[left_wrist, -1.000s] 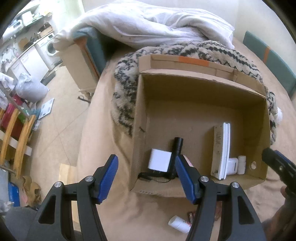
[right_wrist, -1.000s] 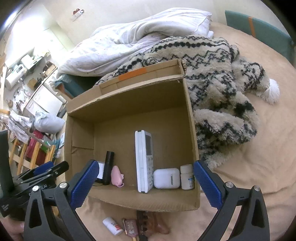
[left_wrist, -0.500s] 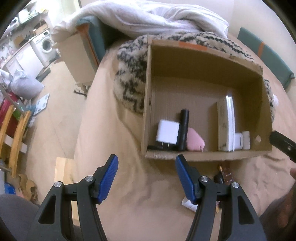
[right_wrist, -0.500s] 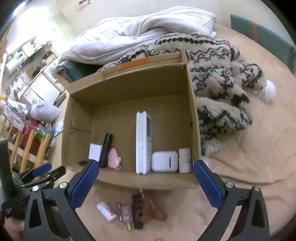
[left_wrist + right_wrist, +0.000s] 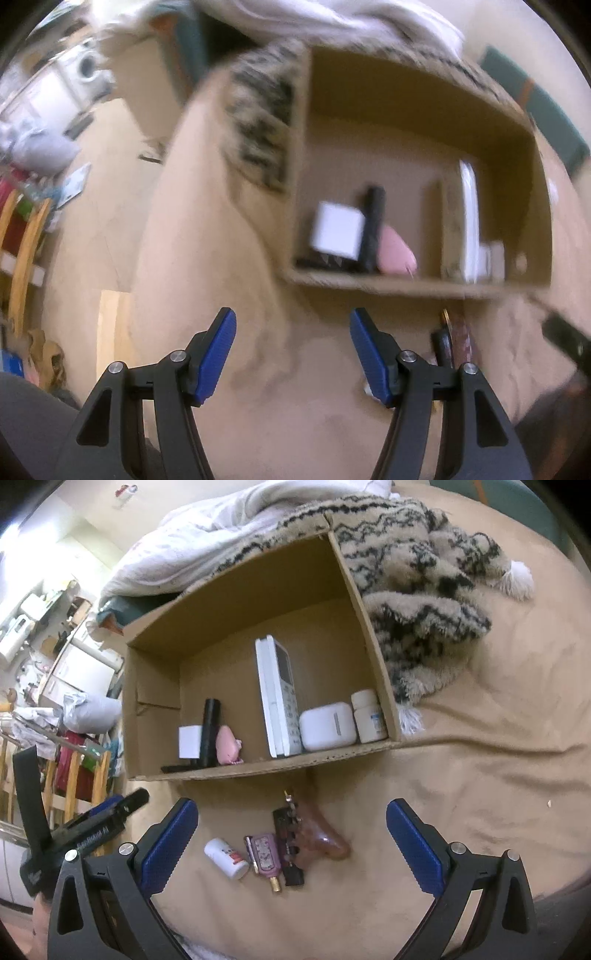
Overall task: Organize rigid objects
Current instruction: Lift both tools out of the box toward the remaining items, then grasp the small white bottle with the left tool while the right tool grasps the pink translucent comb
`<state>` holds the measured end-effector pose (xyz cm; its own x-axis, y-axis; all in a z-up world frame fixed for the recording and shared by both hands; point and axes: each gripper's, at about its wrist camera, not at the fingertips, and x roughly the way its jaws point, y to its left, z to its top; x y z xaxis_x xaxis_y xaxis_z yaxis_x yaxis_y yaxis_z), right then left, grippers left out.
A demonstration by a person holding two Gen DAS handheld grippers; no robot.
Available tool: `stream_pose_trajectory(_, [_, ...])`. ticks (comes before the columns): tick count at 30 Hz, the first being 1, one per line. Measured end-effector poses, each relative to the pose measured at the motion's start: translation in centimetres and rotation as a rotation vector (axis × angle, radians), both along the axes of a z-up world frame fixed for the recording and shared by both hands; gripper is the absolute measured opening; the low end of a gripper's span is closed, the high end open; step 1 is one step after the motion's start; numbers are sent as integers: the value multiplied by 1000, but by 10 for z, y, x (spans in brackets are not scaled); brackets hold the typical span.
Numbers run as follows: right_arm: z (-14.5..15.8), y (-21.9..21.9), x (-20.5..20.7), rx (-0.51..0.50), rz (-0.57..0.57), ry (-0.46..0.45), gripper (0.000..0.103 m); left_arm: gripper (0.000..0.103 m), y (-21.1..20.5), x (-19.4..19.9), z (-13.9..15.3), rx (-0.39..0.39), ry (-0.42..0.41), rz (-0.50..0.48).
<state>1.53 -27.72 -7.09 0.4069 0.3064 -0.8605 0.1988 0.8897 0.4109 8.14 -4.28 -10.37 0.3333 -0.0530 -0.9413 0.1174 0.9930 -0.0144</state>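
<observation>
While both grippers point down at the tan bedspread [image 5: 480, 775], neither grasps anything: the right gripper [image 5: 291, 843] stands released with its blue pads wide apart at the bottom of its frame, and the left gripper [image 5: 291, 350] is likewise released over bare cloth in a blurred view. Between the right gripper's pads, low in the frame, lie a small white bottle [image 5: 226, 858], a pink perfume bottle [image 5: 265, 854], a dark comb-like piece [image 5: 288, 842] and a translucent pink object [image 5: 321, 834], close together. Above them, mid-frame, sits the cardboard box [image 5: 236, 602], holding a white cube [image 5: 190, 742], black cylinder [image 5: 209, 731], pink item [image 5: 227, 744], white remote [image 5: 279, 698], white case [image 5: 327, 725] and pill bottle [image 5: 367, 716]. A patterned blanket [image 5: 424, 602] lies at upper right.
</observation>
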Motion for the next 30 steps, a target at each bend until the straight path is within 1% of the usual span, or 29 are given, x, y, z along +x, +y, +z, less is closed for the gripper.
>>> stream_pose_trajectory(5, [-6,5,4,-20,14,18,103,61,-40,-17,-31,-11,156,-191])
stream_pose_trajectory(9, [-9,7,5,-33,18,25,103,61,-66,-32,-47,5,212,-315])
stream_pose_trajectory(11, [-11,6,5,-33,14,33,103,61,-74,-36,-53,9,231,-351])
stream_pose_trajectory(13, [-13,5,6,-33,9,39,103,61,-79,-36,-59,-5,248,-362])
stream_pose_trajectory(17, [-17,6,8,-30,7,55,103,61,-82,-35,-61,-7,243,-372])
stream_pose_trajectory(20, [-21,7,10,-33,9,66,103,61,-81,-35,-63,-15,268,-365])
stream_pose_trajectory(22, [-22,8,10,-37,11,70,103,61,-80,-36,-62,-15,277,-357])
stream_pose_trajectory(24, [-24,10,10,-44,14,73,103,61,-79,-37,-58,-29,265,-365])
stream_pose_trajectory(30, [-28,14,12,-58,21,86,103,61,-85,-38,-63,24,249,-391])
